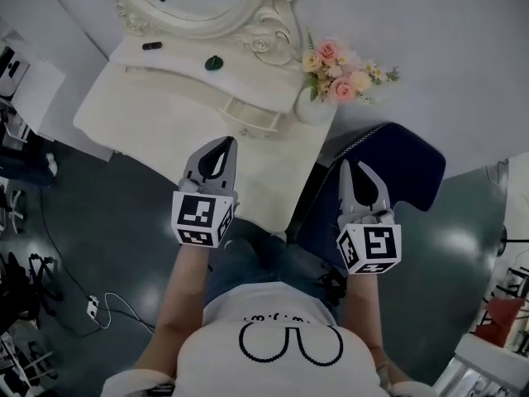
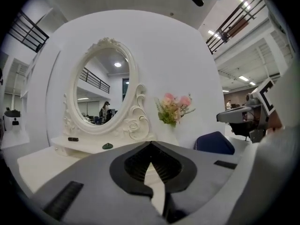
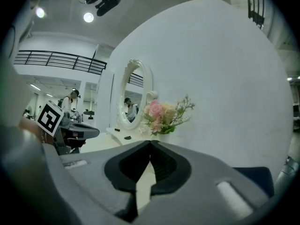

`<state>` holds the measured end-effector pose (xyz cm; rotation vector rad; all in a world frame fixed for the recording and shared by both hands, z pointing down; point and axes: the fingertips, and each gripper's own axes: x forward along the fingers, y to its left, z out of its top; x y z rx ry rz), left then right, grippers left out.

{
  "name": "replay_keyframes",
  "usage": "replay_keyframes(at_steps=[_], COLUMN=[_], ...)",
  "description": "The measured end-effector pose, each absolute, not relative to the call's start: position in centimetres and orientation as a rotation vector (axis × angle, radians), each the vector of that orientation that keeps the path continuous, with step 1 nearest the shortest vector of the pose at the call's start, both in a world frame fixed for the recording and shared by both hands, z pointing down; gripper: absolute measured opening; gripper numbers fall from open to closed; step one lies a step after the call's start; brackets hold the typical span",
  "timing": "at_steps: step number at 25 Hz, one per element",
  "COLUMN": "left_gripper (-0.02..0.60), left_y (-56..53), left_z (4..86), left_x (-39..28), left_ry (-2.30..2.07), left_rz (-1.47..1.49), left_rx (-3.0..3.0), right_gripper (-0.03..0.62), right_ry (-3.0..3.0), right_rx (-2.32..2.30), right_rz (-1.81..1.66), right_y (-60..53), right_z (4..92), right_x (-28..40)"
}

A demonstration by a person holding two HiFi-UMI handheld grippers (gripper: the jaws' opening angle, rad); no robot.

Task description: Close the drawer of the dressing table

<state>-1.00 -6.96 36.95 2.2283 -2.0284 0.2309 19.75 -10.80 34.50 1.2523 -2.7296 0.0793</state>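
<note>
Two grippers, both w/ jaws shut, nothing between them. We hold left gripper (image 1: pixel 225 143) over the front edge of the dressing table (image 1: pixel 140 110), and right gripper (image 1: pixel 348 166) off its right corner, above blue chair (image 1: pixel 413 172). Drawer (image 1: pixel 250 120) stands pulled out of table's raised shelf, below mirror (image 1: pixel 202 2), near flowers (image 1: pixel 335 71) at table's right end.

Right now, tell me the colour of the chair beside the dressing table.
Dark blue chair; head view shows it best.

flowers (image 1: pixel 339 74) R of mirror (image 1: pixel 198 7), chair (image 1: pixel 397 164) R of table (image 1: pixel 140 106)
</note>
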Motion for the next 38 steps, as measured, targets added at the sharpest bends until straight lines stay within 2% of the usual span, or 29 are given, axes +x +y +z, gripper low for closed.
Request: replay_keyframes(at_steps=[10,26,28,30,38], left_gripper=[-0.003,-0.002,0.042,0.139,0.146], left_y=[-10.6,-13.3,-13.1,-12.9,-12.5], left_z=[37.3,41.8,43.3,44.8,50.0], left_x=[0.1,-5.0,-5.2,-5.3,-4.9], left_ry=[-1.904,-1.739,-1.7,-1.661,-1.569], left_rz=[0.263,0.267,0.296,0.323,0.404], left_rx=[2.346,2.317,2.289,2.263,2.232], right_gripper=[-0.002,-0.002,-0.002,-0.002,-0.002], right_ry=[-2.612,-2.48,-2.494,-2.497,-2.424], right_rx=[1.469,1.516,1.524,1.54,1.583], right_rz=[0.098,0.131,0.194,0.254,0.402], right_y=[-11.1,-10.9,-10.8,-10.9,-10.6], right_z=[34.7,36.6,37.2,38.0,41.9], right_x=[23.1,16.8,16.3,15.9,15.5])
